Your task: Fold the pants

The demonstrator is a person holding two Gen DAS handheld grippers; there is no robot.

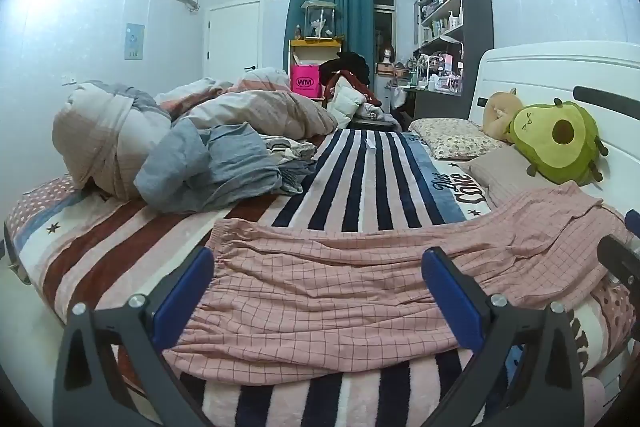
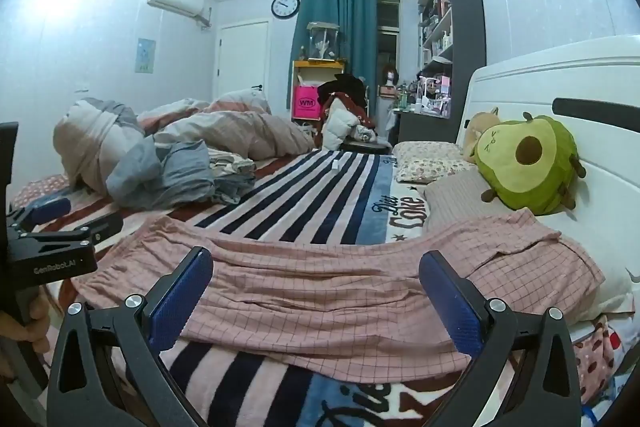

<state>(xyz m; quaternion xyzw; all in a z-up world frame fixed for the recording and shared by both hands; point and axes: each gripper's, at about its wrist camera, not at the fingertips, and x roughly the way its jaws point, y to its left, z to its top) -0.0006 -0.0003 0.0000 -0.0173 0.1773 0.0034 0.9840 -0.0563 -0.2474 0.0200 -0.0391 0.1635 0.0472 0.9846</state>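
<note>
Pink checked pants (image 1: 340, 291) lie spread across the striped blanket (image 1: 360, 179), waistband at the left, legs running right toward the pillows. My left gripper (image 1: 320, 263) is open, its blue pads (image 1: 188, 287) wide apart above the waist end, touching nothing. In the right wrist view the same pants (image 2: 340, 291) stretch across the bed. My right gripper (image 2: 316, 263) is open over their middle, with nothing between its fingers. The left gripper's body (image 2: 52, 247) shows at the left edge of that view, a hand (image 2: 28, 323) on its handle.
A heap of quilts and grey clothes (image 1: 192, 147) fills the bed's left back. An avocado plush (image 1: 560, 143) and pillows (image 1: 452, 137) lean at the white headboard (image 1: 560, 75) on the right. Shelves (image 1: 444, 19), a pink bag (image 1: 306, 81) and a curtain stand behind the bed.
</note>
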